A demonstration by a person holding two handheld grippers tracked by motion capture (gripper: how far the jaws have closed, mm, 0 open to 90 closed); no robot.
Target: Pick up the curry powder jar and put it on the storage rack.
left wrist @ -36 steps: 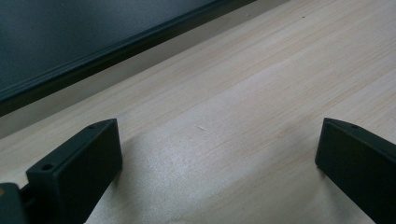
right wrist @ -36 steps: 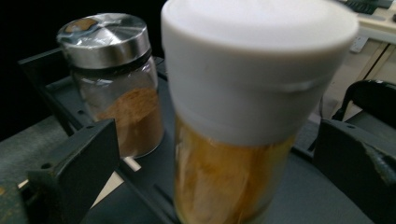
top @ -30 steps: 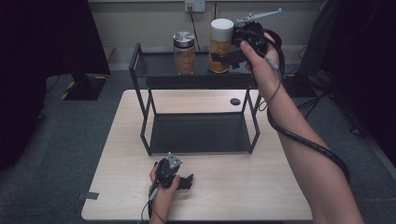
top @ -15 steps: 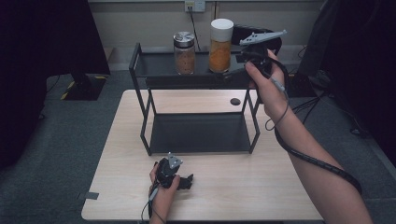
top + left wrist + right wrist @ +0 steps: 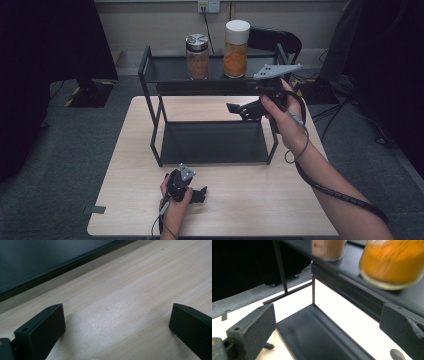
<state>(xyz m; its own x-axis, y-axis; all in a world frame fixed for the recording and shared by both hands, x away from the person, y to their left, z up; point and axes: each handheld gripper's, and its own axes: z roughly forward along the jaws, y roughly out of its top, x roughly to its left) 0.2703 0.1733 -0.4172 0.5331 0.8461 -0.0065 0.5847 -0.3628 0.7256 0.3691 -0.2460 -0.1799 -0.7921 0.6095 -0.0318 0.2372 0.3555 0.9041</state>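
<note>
On the top shelf of the black rack [image 5: 165, 70], toward its right half, stands the tall jar [image 5: 236, 49] with a white lid and orange contents, upright and apart from a shorter jar [image 5: 197, 56] with a metal lid and brownish contents to its left. The tall jar looks like clear glass or hard plastic, filled most of the way, so I judge it stiff, fairly heavy for its width, smooth-walled and likely to slip if pinched lightly; if glass, it would break in a fall from the shelf. Being tall and narrow, it would tip easily when nudged near the lid. The safest hold seems to be across the round body at about mid-height, below the lid, with the jaws square to the wall rather than on the cap, which might turn or come loose. The right hand-held gripper [image 5: 239, 109] hangs in the air in front of the shelf's right end, below the jar and not touching it, its jaws spread wide with nothing between them; in the right gripper view the tall jar [image 5: 393, 262] looms blurred just above them, the shorter jar [image 5: 329, 248] beyond. The left hand-held gripper [image 5: 199, 194] lies low on the pale wooden surface [image 5: 130, 200] near its front edge, well apart from the rack, jaws likewise spread and empty. A small dark disc [image 5: 397, 355] lies on the surface by the rack.
</note>
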